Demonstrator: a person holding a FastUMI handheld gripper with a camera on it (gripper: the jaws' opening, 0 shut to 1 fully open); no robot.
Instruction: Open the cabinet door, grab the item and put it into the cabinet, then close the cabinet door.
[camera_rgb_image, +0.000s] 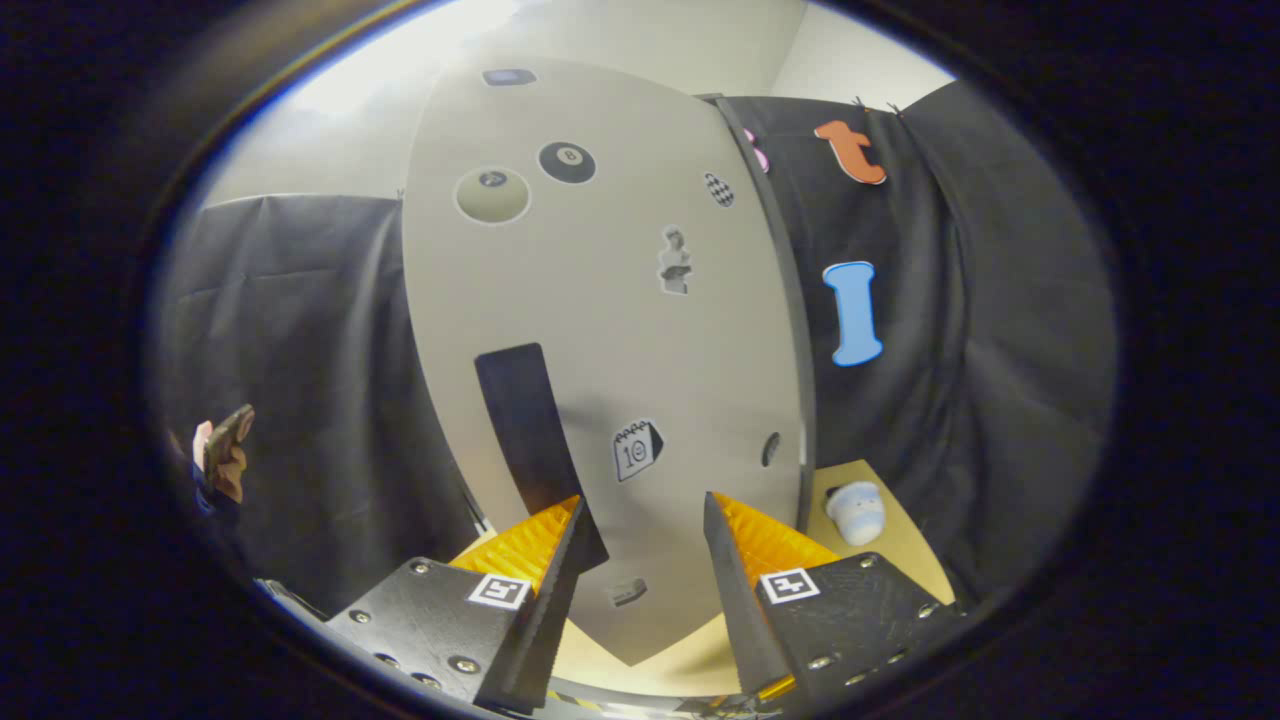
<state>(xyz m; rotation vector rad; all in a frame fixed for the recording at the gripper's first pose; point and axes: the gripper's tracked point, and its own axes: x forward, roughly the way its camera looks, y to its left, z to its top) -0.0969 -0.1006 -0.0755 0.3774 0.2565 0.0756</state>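
Claw (640, 560) wide and empty, cabinet door (600, 330) closed just ahead, handle (535, 450) upright

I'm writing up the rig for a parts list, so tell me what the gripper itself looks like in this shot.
The gripper has two wedge-shaped fingers that taper toward their tips, each with a ribbed inner face. Each finger sits on a flat black textured plate fixed with small silver screws. A square black-and-white marker tag is stuck on each plate near the finger's base. No cables are visible.
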